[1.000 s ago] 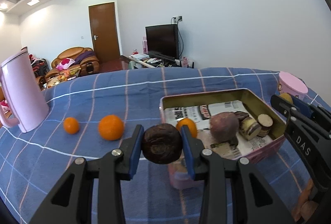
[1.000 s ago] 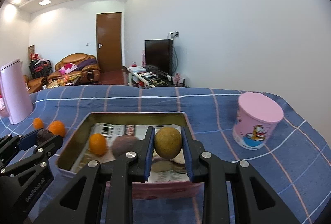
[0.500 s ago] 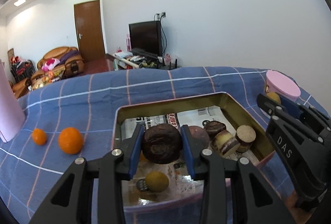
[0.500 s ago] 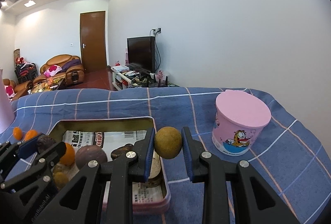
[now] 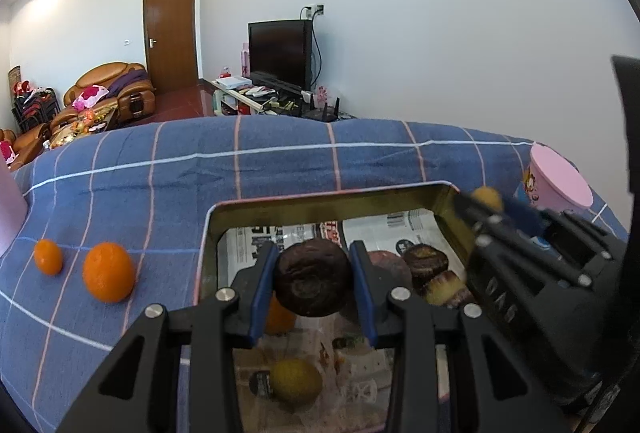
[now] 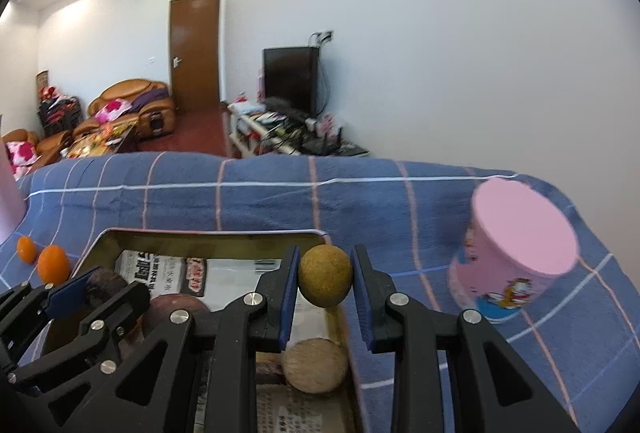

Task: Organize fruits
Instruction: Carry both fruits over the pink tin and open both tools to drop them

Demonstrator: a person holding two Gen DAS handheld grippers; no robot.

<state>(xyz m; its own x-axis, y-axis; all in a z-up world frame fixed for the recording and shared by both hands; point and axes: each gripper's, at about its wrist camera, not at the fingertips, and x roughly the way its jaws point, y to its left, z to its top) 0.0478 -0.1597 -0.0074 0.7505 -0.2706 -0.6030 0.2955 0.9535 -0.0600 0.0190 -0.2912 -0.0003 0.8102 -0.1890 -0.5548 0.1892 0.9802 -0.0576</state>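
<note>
In the left wrist view, a dark wrinkled fruit [image 5: 312,281] was gripped by the left gripper [image 5: 313,291] above the paper-lined tin [image 5: 328,195]; only here was a yellow-green fruit [image 5: 297,380] seen inside. In the right wrist view, a tan round fruit [image 6: 325,276] was clamped by the right gripper [image 6: 325,291] over the tin's right rim, near the pink cup [image 6: 516,257].

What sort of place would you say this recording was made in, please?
Most likely a home living room: a brown sofa piled with cushions, a television on a low stand, and a wooden door lie beyond the cloth-covered table.
</note>
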